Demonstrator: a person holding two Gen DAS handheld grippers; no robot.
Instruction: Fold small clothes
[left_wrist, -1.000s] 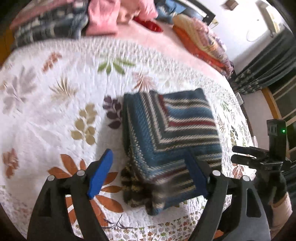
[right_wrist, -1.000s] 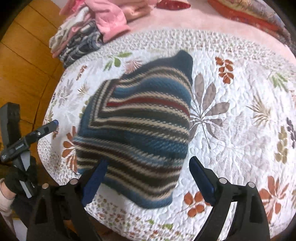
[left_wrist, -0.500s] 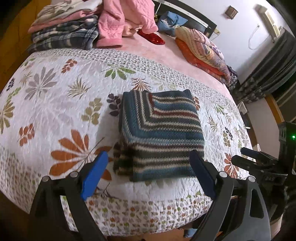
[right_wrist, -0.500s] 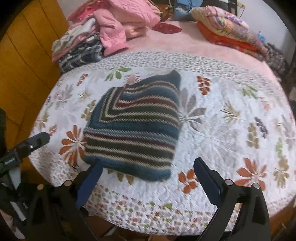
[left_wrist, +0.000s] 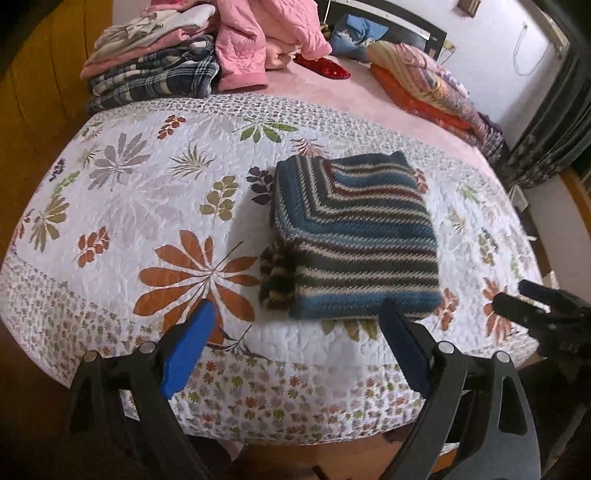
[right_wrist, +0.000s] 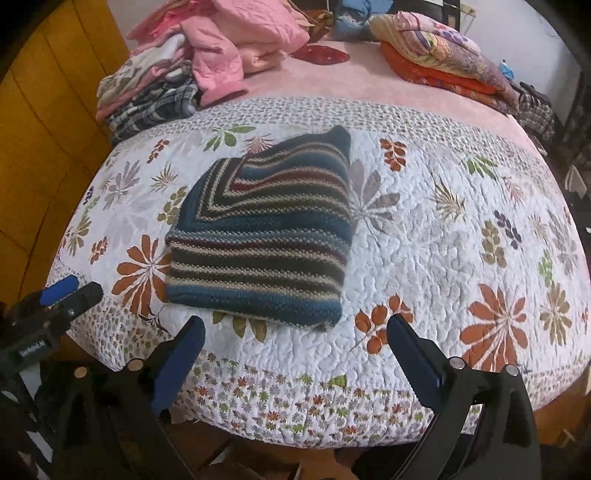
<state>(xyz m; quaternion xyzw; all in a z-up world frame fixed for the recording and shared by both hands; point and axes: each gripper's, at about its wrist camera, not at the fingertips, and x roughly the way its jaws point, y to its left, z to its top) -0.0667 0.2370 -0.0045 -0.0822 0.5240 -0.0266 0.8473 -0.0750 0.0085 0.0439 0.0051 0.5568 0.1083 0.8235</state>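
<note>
**Ana:** Blue-padded fingers (left_wrist: 188, 347) of the left gripper (left_wrist: 295, 347) are sitting spread wide and holding nothing, nearest the camera, just short of the striped knit sweater (left_wrist: 354, 236). Are you seeing the same on your side?

**Ben:** Yes. The right gripper (right_wrist: 295, 354) is hanging spread and empty too, hovering off the front edge of the floral quilt (right_wrist: 443, 236). The sweater is lying beyond both pads, apart from them, with its near hem facing the fingers.

**Ana:** So how far along are we judging it?

**Ben:** That sweater is looking finished: it is lying as a compact rectangle, flat on the quilt. Only one darker striped bit is poking out at its near left corner in the left wrist view; that may be wanting a tuck.

**Ana:** And what is left?

**Ben:** Farther back from the sweater, a folded stack (left_wrist: 147, 74) is sitting with a pink jacket (left_wrist: 258, 40) slumping loose beside it. I am guessing that one is waiting its turn.
</note>
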